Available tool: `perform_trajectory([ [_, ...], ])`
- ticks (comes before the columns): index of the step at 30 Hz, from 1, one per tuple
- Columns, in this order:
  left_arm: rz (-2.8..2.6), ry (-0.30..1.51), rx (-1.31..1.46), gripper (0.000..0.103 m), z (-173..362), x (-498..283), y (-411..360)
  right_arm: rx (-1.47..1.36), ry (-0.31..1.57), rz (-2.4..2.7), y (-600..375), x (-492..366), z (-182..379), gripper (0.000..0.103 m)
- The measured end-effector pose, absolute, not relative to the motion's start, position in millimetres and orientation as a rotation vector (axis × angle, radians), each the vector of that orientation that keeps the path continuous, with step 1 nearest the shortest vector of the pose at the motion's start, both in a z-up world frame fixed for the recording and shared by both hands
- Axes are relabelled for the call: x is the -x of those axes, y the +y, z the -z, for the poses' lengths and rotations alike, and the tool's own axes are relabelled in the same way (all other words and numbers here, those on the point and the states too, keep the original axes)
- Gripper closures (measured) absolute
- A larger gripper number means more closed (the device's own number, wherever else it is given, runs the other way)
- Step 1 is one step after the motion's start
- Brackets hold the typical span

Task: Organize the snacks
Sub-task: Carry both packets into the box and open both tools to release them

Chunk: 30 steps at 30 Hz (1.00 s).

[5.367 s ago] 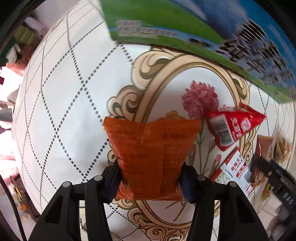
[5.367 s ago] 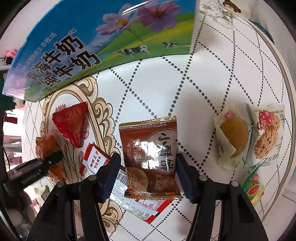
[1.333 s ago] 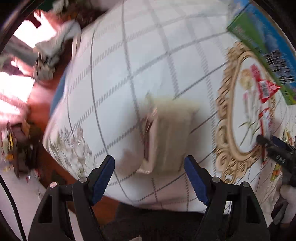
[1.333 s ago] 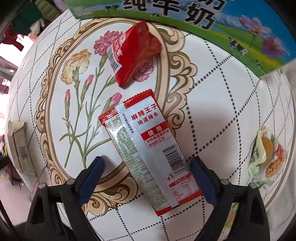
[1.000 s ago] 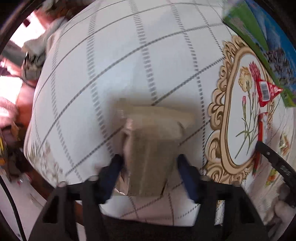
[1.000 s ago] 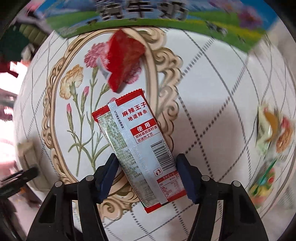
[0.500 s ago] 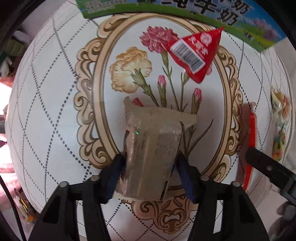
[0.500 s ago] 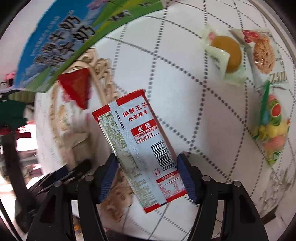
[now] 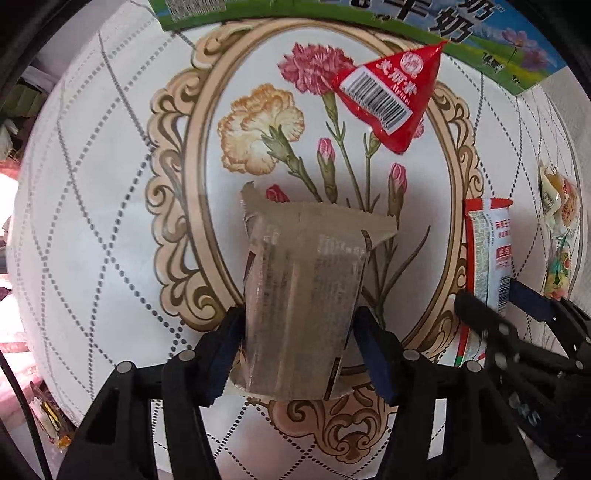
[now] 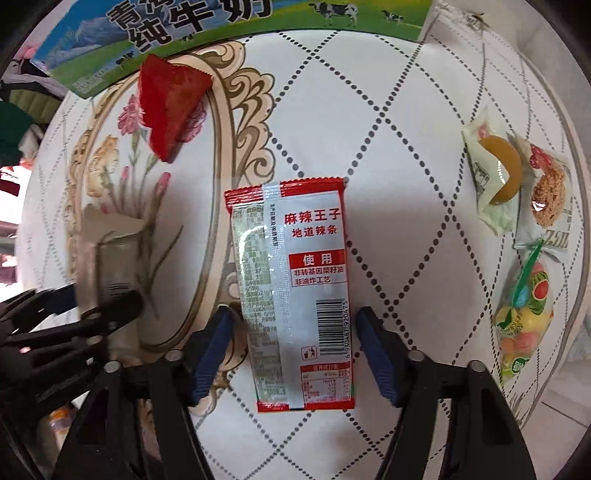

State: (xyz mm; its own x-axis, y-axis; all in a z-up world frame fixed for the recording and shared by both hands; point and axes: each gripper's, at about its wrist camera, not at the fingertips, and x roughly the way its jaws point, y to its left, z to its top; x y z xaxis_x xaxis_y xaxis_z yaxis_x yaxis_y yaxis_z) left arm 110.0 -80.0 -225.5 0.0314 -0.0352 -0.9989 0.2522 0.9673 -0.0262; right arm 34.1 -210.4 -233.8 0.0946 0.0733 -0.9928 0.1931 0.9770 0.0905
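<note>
My left gripper is shut on a beige snack packet and holds it over the flower oval of the tablecloth. My right gripper is shut on a red-and-white spicy strip packet, held above the cloth to the right of the oval; this packet also shows at the right in the left wrist view. A red triangular packet lies at the far end of the oval near the milk carton box; it shows in the right wrist view too.
A round cake packet, a cookie packet and a fruit candy bag lie together near the table's right edge. The milk box stands along the far side. The left gripper shows at lower left in the right wrist view.
My left gripper closed on the beige packet near the table's left edge and carried it over the flower oval. My right gripper closed on the red-and-white packet and lifted it rightward.
</note>
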Motion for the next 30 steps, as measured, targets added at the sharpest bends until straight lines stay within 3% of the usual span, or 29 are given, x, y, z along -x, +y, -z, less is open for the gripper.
perform_trajectory([
  [4,0.223,1.495,-0.161,0.044,204,-108,-78,-0.227,1.435,0.099,-208,-34,230,0.053],
  [21,0.388,1.313,0.038,0.048,61,-161,-81,-0.433,1.211,0.001,-267,-50,103,0.055],
  [30,0.361,1.187,-0.053,0.048,-5,-269,-117,-0.405,1.037,0.025,-286,-161,26,0.055],
])
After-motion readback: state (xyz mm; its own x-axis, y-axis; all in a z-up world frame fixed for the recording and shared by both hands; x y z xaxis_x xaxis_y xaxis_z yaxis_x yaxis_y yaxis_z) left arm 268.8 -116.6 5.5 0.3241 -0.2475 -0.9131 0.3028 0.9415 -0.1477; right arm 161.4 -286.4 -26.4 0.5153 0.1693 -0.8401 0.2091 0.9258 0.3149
